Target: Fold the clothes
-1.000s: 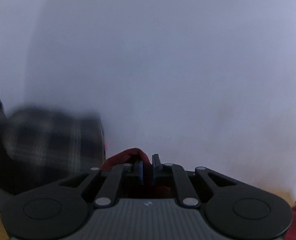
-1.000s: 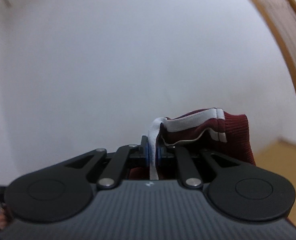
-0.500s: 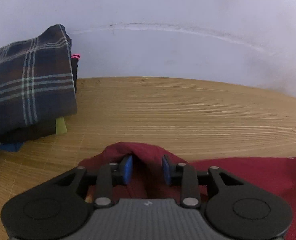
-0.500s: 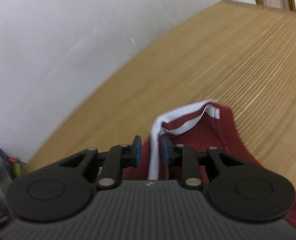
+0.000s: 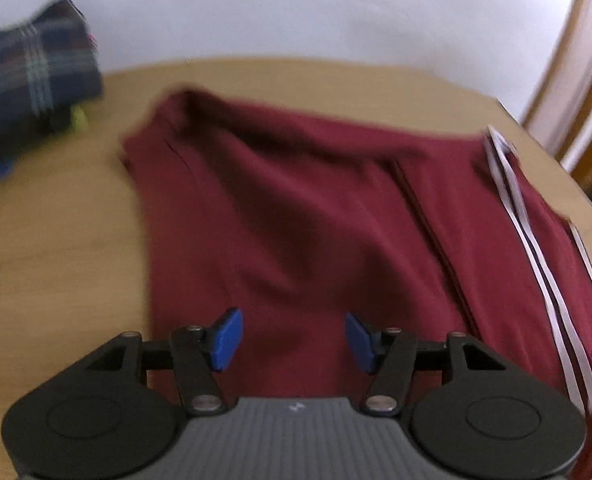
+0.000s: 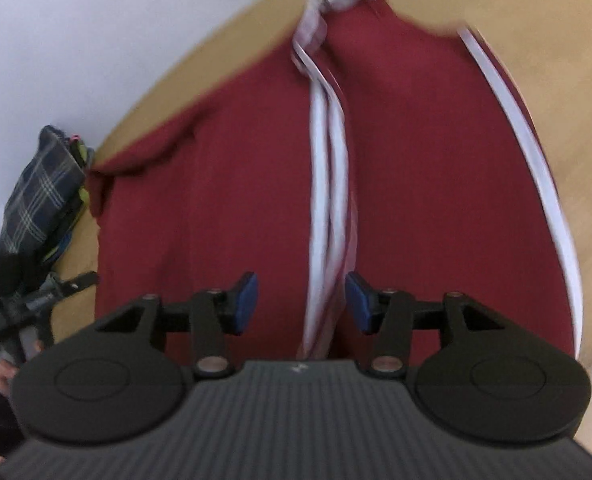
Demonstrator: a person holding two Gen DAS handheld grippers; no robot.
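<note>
Garment (image 5: 316, 208) lies released on the table (image 5: 55, 240); our left tongs (image 5: 291, 338) and right tongs (image 6: 300, 300) have just been opening, gripping nothing. We should smooth the bunched corner at 11 o'clock before the next fold.

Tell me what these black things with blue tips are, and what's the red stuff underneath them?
Those are two grabbing tools, and a person holds one in each hand. Each tool carries a camera that looks along its two fingers, so each picture is one tool's own view. The left gripper and the right gripper have blue pads, and both have just been opening, so neither pinches anything now. The red stuff is a dark red garment with white stripes, lying spread on a wooden table. The stripes run between the right tool's pads without being squeezed. At the table's far left sits a pile of clothes with a plaid shirt on top.
</note>
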